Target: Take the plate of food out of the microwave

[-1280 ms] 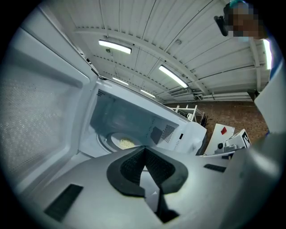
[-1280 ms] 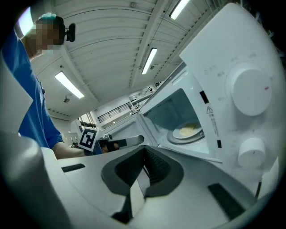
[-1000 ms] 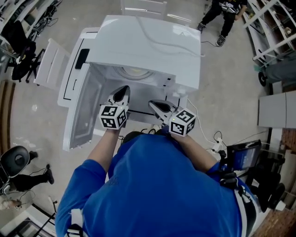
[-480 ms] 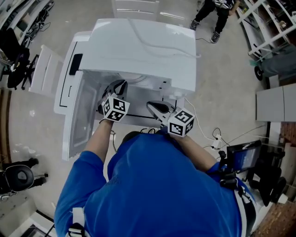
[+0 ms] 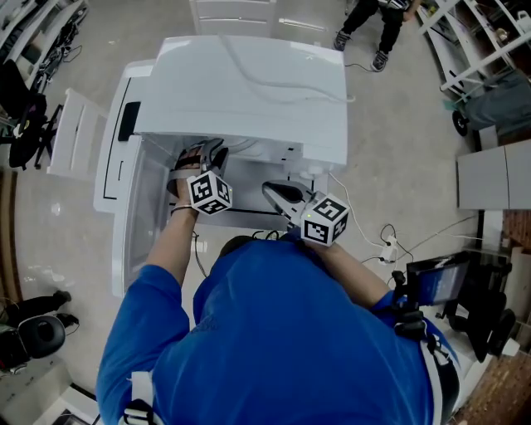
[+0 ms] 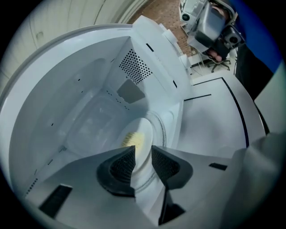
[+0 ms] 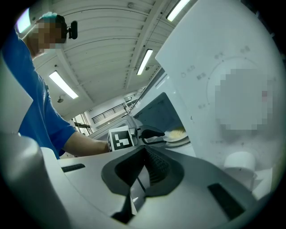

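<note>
Person: a blue shirt [image 5: 274, 332] fills the bottom of the head view, with both arms reaching forward.
Right gripper [image 7: 144, 151]: its jaws are pressed together with nothing in them. It hangs outside, just in front of the microwave's [image 5: 249, 83] right side.
Left gripper [image 6: 143, 151]: it is inside the microwave. Its jaws have just been opening and now stand apart. The plate's rim sits in the gap, but the pads do not squeeze it.
Plate [image 6: 144, 125]: white and round, it is inside the microwave with yellow food [image 6: 132, 139] on it.
Microwave: white, with its door [image 5: 137, 216] swung open to the left.
Far off: another person's legs [image 5: 369, 25] on the grey floor [image 5: 406, 124].
</note>
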`<state>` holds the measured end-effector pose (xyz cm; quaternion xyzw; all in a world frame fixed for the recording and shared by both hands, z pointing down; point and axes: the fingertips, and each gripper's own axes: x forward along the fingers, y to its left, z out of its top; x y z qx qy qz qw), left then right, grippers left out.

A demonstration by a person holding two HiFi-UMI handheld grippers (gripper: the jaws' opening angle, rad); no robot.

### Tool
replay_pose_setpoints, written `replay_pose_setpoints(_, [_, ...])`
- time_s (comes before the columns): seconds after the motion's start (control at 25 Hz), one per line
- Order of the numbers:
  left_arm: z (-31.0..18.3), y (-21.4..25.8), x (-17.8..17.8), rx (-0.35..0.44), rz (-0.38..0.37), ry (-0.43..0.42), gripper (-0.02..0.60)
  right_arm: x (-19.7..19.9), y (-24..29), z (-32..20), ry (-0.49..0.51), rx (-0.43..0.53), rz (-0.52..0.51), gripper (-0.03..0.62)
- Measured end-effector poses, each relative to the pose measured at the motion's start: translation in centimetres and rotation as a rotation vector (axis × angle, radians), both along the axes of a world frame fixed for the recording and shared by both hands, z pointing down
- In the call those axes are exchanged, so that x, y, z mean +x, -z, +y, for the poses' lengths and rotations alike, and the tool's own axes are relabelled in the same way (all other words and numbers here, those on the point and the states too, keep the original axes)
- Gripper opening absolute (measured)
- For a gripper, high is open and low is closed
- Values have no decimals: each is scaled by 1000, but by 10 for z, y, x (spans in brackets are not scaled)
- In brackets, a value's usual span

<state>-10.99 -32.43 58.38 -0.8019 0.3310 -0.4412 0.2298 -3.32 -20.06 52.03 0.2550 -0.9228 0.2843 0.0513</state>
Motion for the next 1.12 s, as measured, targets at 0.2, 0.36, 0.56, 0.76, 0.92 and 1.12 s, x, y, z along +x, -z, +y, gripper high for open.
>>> replay_pose_setpoints(0.2, [-1, -6, 7, 24, -139, -99, 106, 3, 3, -4, -14, 7, -4, -9])
replay_pose_setpoints(0.36, [-2, -10, 9, 33, -224, -162, 106, 7, 6, -6, -29, 15, -9, -9])
replay_pose_setpoints(0.56, [-4, -13, 12, 39, -299, -214, 106, 11, 10, -8, -42, 23, -17, -9])
replay_pose_setpoints(0.76, [-4, -18, 14, 22, -303, -213, 86, 15, 10, -6, -48, 25, -24, -8])
replay_pose_setpoints(0.92, [-1, -19, 13, 31, -290, -197, 34, 16, 10, -3, -50, 22, -23, -9])
replay_pose_setpoints(1.12, [4, -16, 13, 32, -265, -182, 32, 17, 10, -2, -48, 21, -21, -8])
